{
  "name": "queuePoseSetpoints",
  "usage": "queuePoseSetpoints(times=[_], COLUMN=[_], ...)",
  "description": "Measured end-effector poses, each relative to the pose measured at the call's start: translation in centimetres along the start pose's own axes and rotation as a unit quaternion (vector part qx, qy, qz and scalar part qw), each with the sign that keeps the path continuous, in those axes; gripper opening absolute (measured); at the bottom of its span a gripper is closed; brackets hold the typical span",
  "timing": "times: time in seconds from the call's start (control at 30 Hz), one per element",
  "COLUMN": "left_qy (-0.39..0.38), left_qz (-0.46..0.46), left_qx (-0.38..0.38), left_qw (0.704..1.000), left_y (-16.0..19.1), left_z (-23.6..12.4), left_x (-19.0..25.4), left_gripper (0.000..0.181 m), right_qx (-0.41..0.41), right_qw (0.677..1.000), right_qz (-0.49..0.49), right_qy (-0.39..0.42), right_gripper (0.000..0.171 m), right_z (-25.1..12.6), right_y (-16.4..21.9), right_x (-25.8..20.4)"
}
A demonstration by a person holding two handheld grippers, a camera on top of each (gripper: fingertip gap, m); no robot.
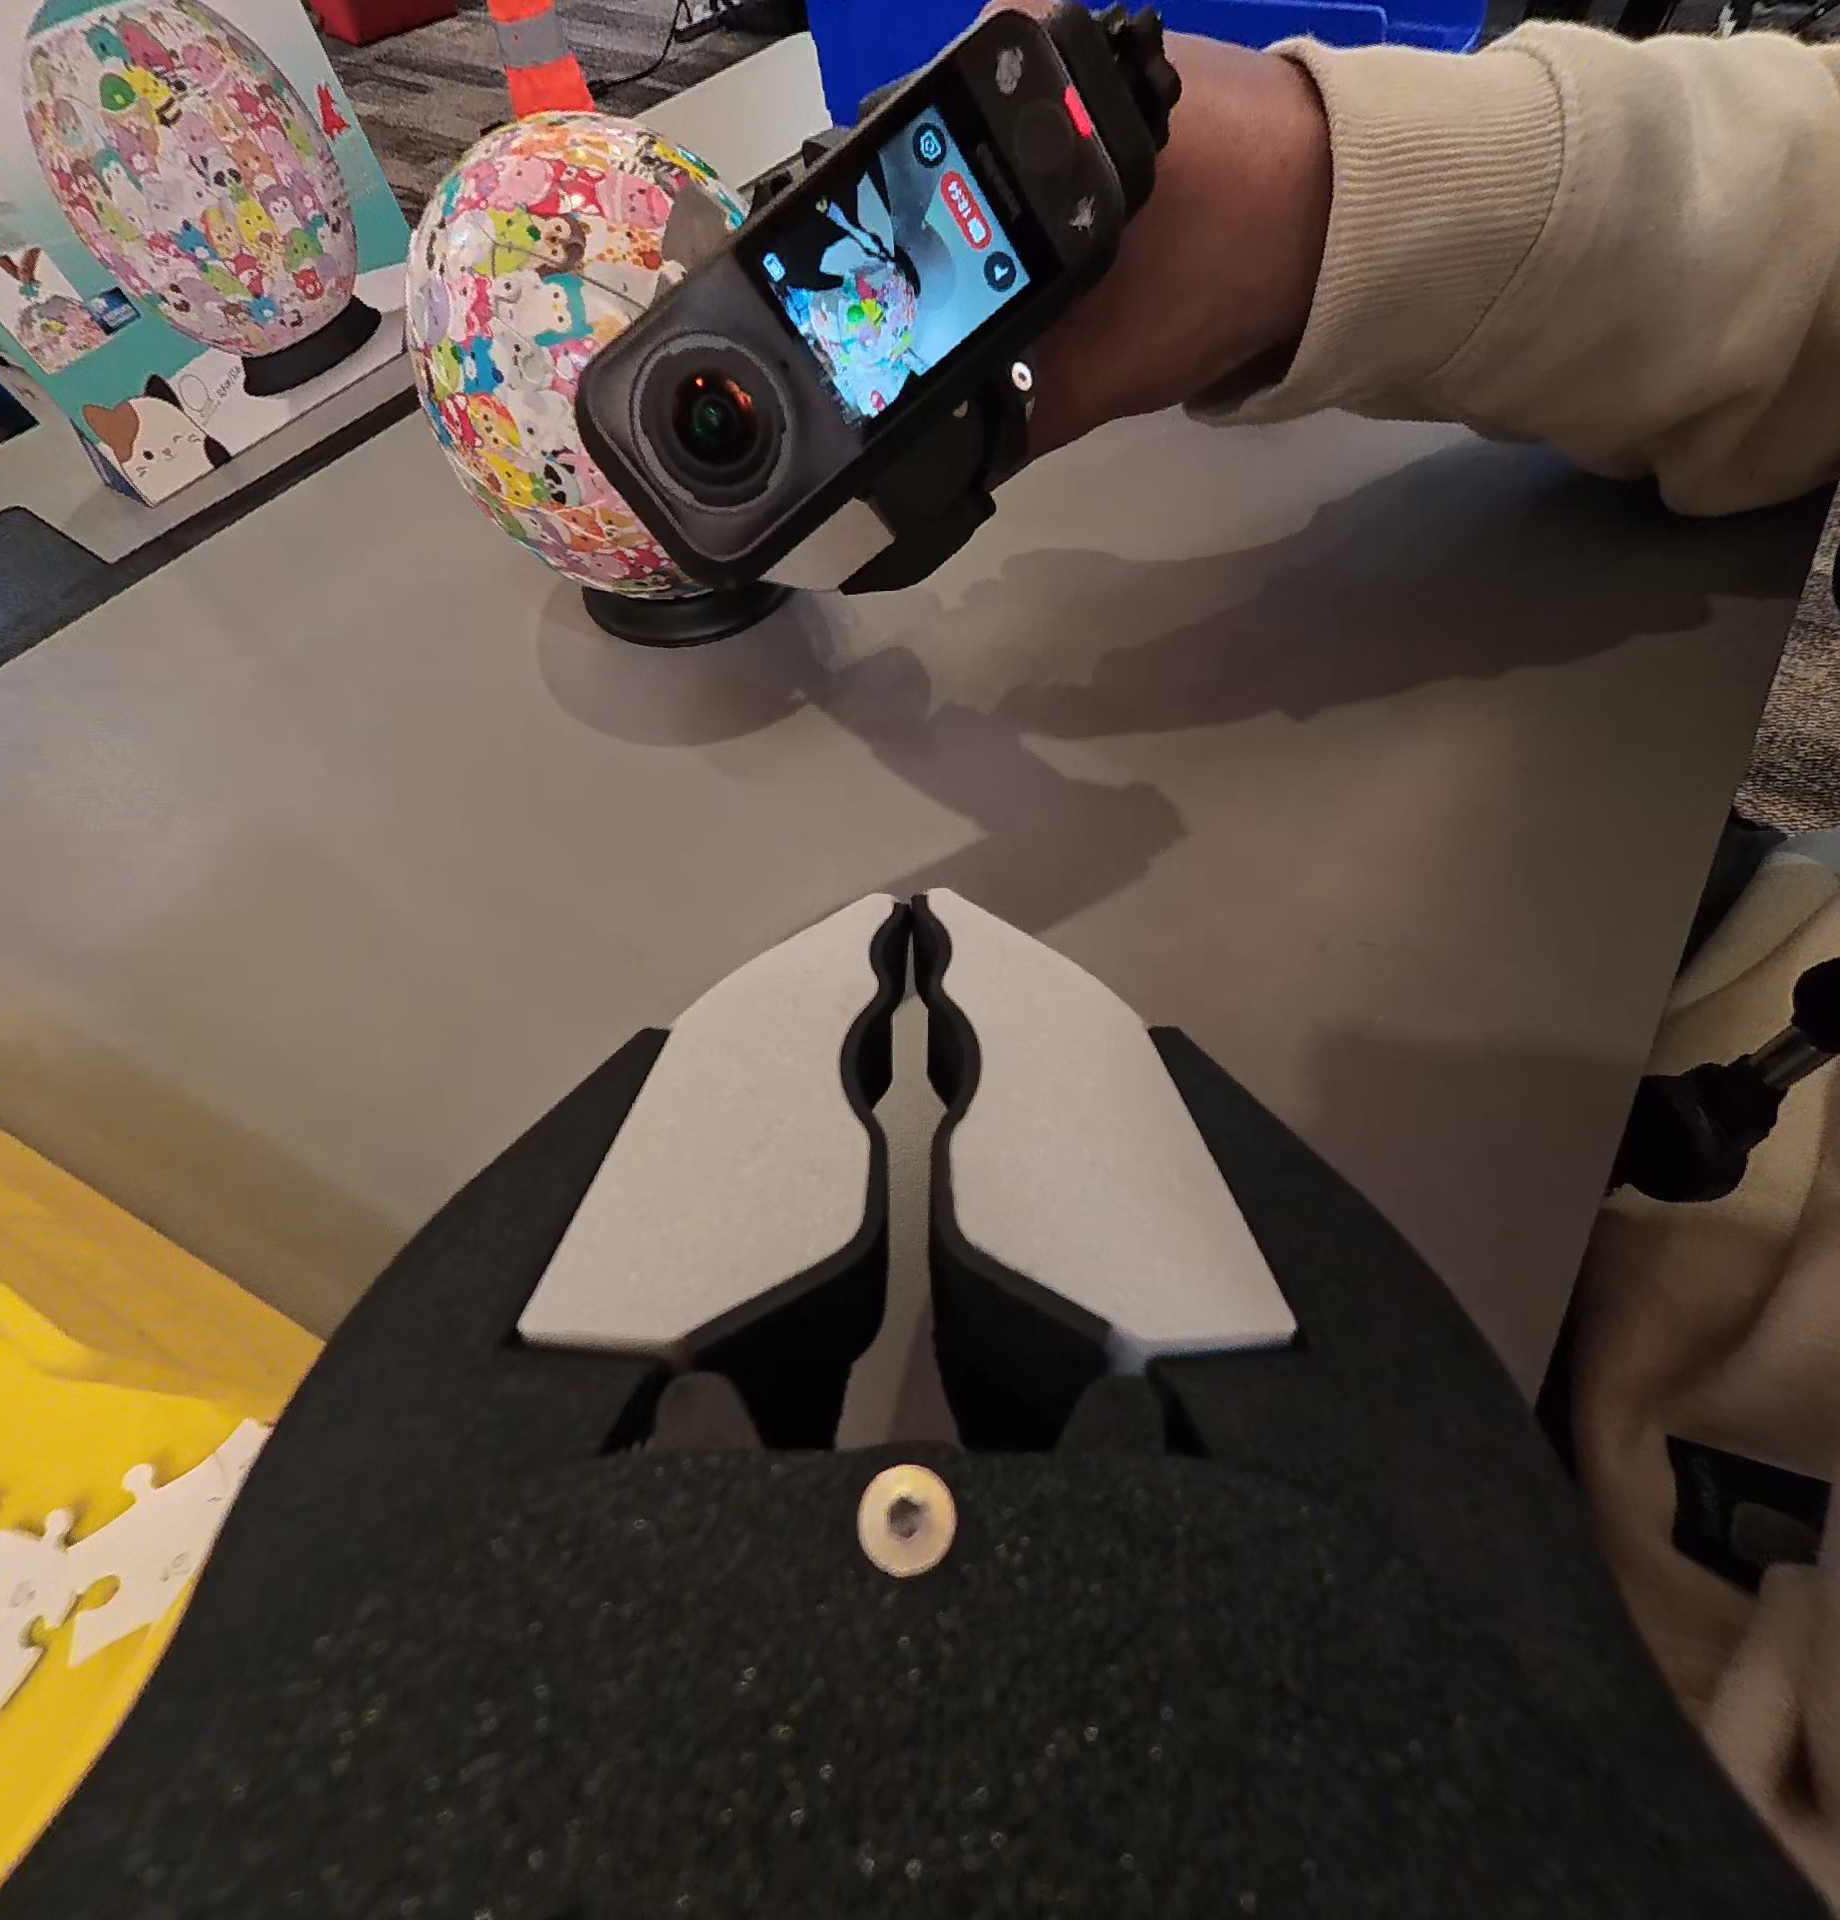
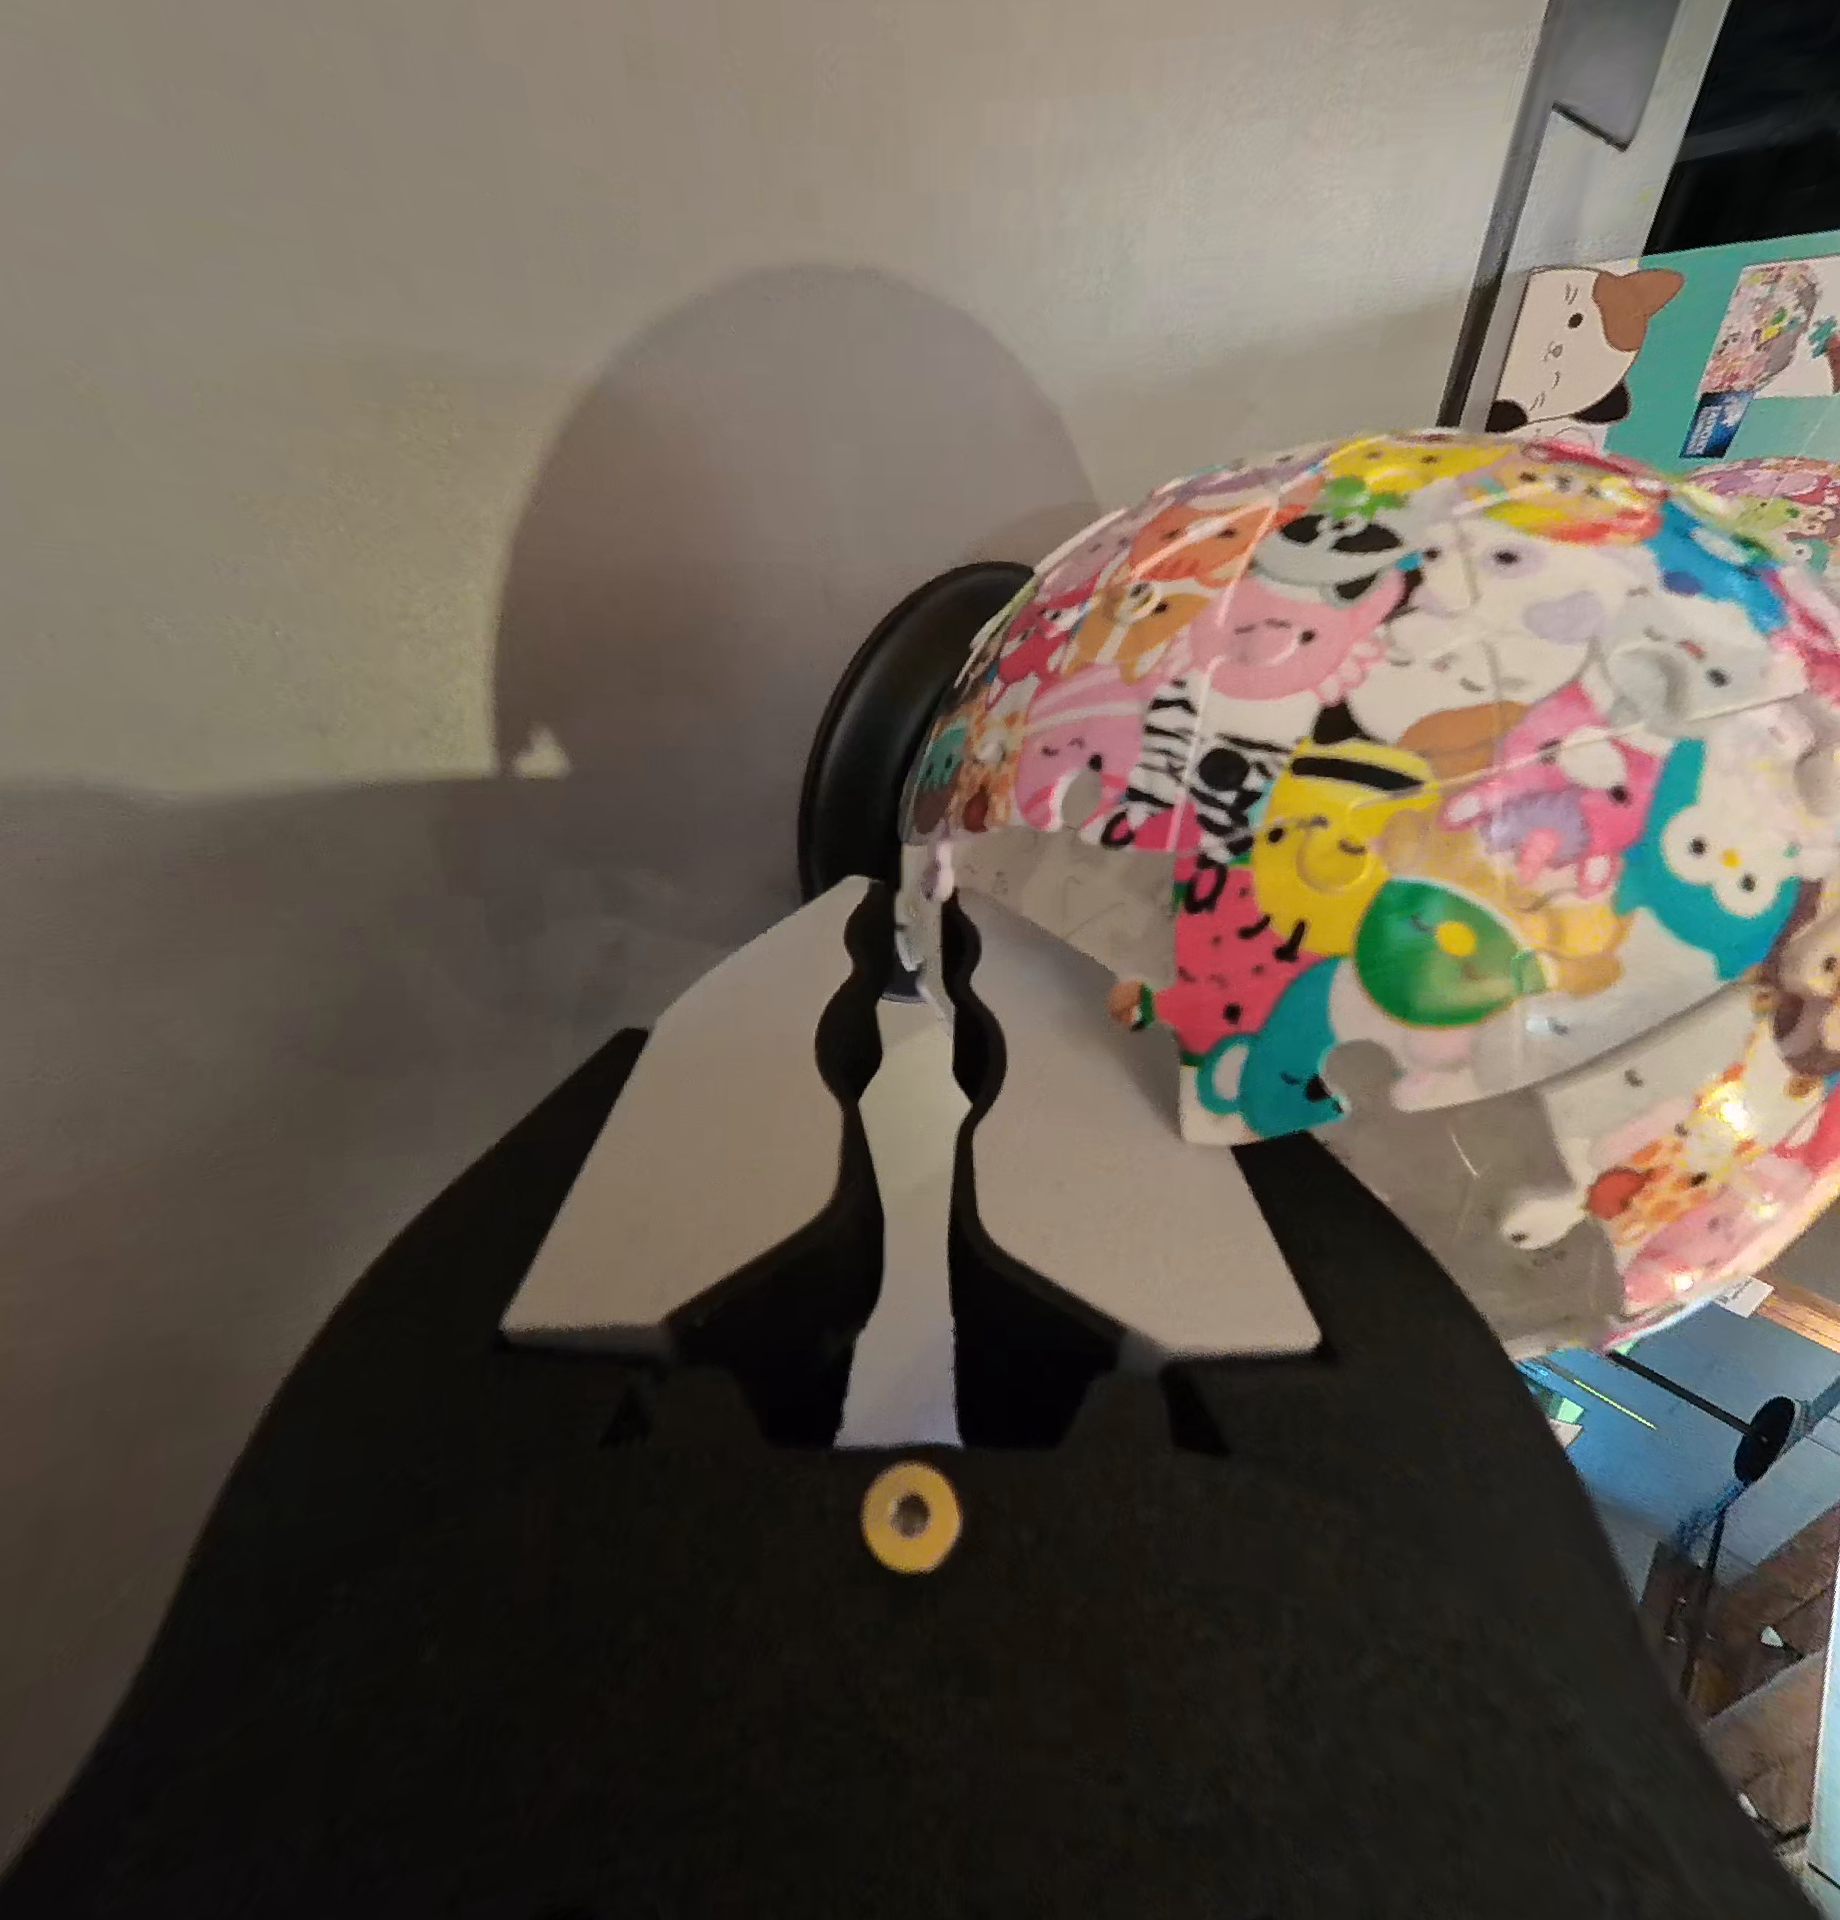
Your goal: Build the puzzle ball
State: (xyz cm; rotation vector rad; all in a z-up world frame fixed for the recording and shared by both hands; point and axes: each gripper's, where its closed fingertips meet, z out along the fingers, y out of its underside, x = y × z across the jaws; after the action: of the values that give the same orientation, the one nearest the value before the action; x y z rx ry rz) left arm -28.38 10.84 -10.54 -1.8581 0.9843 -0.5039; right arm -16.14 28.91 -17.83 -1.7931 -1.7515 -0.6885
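Note:
The egg-shaped puzzle ball (image 1: 511, 343), covered in colourful cartoon animals, stands on a black stand (image 1: 687, 613) on the grey table. In the right wrist view the ball (image 2: 1415, 779) fills the right side, with open gaps showing its clear inner shell (image 2: 1061, 925). My right gripper (image 2: 911, 914) is shut on a thin puzzle piece (image 2: 908, 940), held edge-on at the rim of a gap, near the stand (image 2: 864, 727). My left gripper (image 1: 912, 914) is shut and empty, low over the table in front of the ball.
The right gripper's camera body (image 1: 791, 343) and a hand in a cream sleeve (image 1: 1518, 239) reach in front of the ball. The puzzle box (image 1: 168, 229) stands at the back left. A yellow tray (image 1: 85, 1351) with white-backed loose pieces (image 1: 54, 1579) lies at the near left. Tip to tip, the grippers are about 25 centimeters apart.

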Motion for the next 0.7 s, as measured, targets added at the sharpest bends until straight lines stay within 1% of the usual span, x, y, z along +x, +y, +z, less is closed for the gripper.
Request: queuePoseSetpoints(times=[0.23, 0.33, 0.4, 0.53, 0.7], left_qy=[0.000, -0.002, -0.004, -0.011, -0.009], left_qz=[0.000, 0.002, 0.003, 0.005, 0.005], left_qx=[0.000, 0.001, -0.001, 0.001, 0.001], left_qw=[1.000, 1.000, 1.000, 1.000, 1.000], left_y=[0.0, -0.1, 0.0, -0.1, 0.0], left_z=[-0.1, -0.1, -0.1, -0.3, -0.3], left_x=[0.0, 0.0, 0.0, -0.3, -0.2], left_gripper=[0.000, 0.000, 0.000, 0.000, 0.000], right_qx=[0.002, 0.016, 0.041, 0.120, 0.161], right_qw=[1.000, 1.000, 0.999, 0.992, 0.983], right_qz=[-0.002, -0.002, -0.005, 0.004, -0.012], right_qy=[-0.004, 0.004, 0.014, 0.043, 0.087], right_gripper=[0.011, 0.011, 0.011, 0.010, 0.007], right_z=[0.0, -0.4, -1.0, -1.8, -2.2], right_y=[-0.1, -0.4, -0.5, -0.6, -0.8], right_x=[-0.2, 0.0, 0.1, 0.2, 0.4])
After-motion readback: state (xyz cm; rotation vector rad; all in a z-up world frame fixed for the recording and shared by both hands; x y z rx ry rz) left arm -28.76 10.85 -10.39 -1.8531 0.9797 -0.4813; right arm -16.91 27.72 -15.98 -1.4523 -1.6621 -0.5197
